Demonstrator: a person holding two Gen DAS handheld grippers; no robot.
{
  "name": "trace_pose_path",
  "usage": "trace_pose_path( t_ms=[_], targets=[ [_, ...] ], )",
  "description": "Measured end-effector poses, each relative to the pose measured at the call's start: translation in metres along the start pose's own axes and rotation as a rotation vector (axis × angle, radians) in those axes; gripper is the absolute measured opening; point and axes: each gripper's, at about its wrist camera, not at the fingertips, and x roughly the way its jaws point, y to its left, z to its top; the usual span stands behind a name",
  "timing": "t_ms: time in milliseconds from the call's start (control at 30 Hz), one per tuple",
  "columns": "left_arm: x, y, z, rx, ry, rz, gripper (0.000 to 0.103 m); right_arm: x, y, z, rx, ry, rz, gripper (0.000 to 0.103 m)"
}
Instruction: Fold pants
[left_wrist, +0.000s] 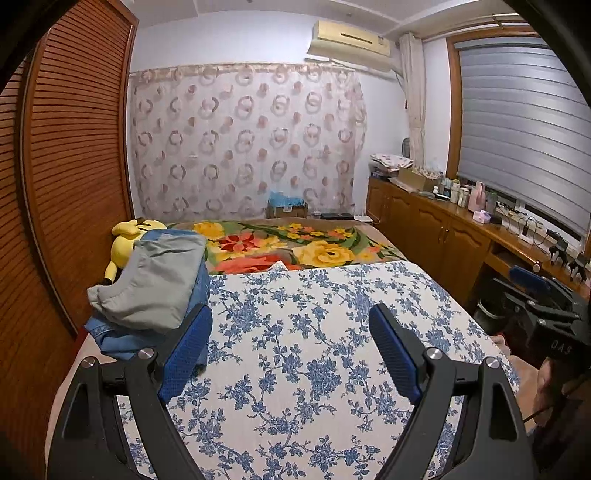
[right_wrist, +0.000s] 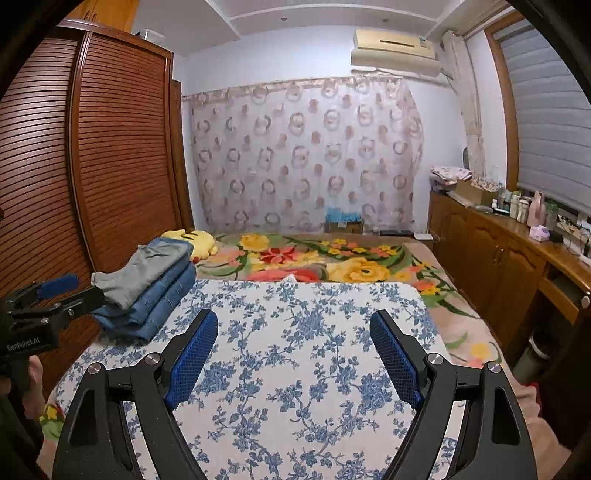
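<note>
Ahead and to the left of my left hand-held gripper (left_wrist: 291, 345) sits the stack of folded pants (left_wrist: 147, 291), at the left edge of the blue-flowered cover (left_wrist: 314, 332) on the bed. A grey pair lies on top and at least two blue denim pairs lie beneath it (I count the layers from the right wrist view, where the folds show edge-on). From my right hand-held gripper (right_wrist: 293, 350) the same stack (right_wrist: 147, 291) lies well off to the left and a little ahead.

Both hand-held grippers stand with jaws wide apart and nothing between the pads; only the printed cover shows between the fingers. Neither touches the stack, though my left one's left finger (left_wrist: 186, 347) overlaps the lowest denim in the picture, and I cannot tell contact from that.

Placement, in my judgement, is deliberate: the stack is parked at the side so that the middle of the cover stays free as a working surface, and my two hand-held grippers are held over that surface, ready and unloaded.

Orientation: the stack's long axis runs away from me, from near-left toward the yellow plush toy (left_wrist: 127, 240) at its far end, roughly along the bed. The rounded fold edges face right, toward the open cover; the grey pair's loose edge points back toward me.

No unfolded pants show in either view.
</note>
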Motion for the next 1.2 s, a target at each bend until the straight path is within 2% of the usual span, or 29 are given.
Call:
trace_pose_path(
  t_ms=[1200],
  targets=[
    [-0.0017,0.0007,-0.0011,0.003,-0.002,0.006,0.087,0.0088,-0.0059,-0.0024,-0.003,-0.004,-0.01,0.086]
  ],
)
